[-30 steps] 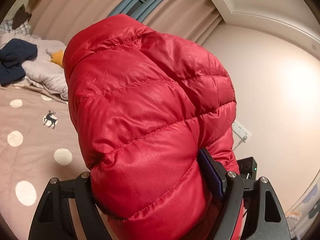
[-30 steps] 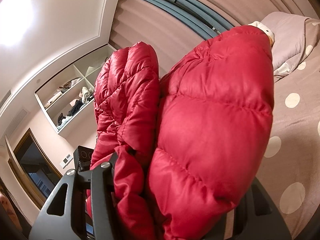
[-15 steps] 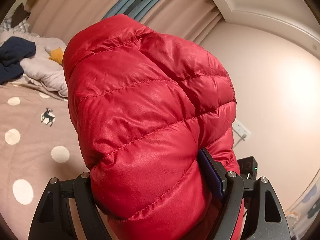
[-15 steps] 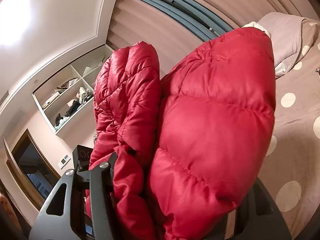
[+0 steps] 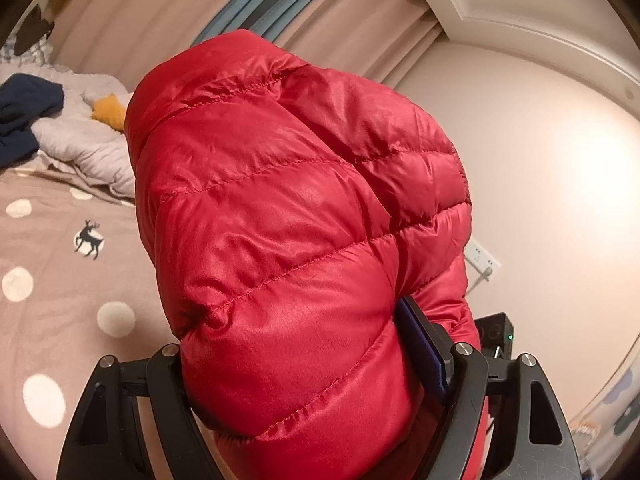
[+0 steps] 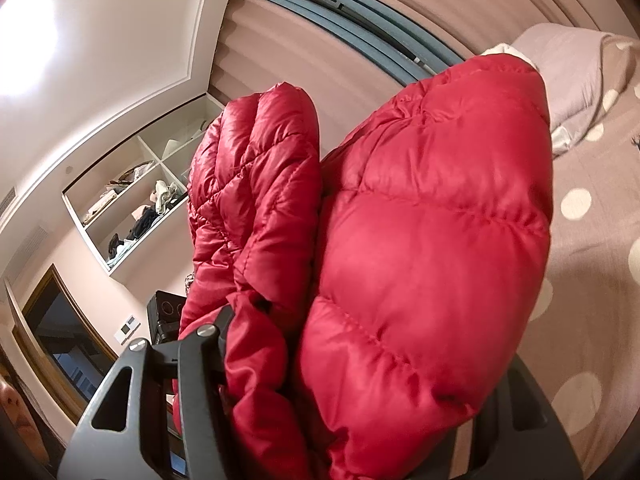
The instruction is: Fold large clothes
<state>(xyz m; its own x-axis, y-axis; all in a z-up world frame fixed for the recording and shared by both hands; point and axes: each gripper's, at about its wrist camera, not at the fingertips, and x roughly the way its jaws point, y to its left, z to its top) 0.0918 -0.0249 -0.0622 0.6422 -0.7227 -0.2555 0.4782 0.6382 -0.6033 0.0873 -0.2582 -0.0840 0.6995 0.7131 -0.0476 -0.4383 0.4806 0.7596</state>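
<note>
Jacket bulk pinched in left claw and right claw; bed at 9 o'clock.

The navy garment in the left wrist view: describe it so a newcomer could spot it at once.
Start at the polka-dot bed cover and follow it to the far end, where bedding is heaped. The navy garment lies crumpled on the pale grey quilt. It is the only dark item; an orange item lies nearby.
</note>
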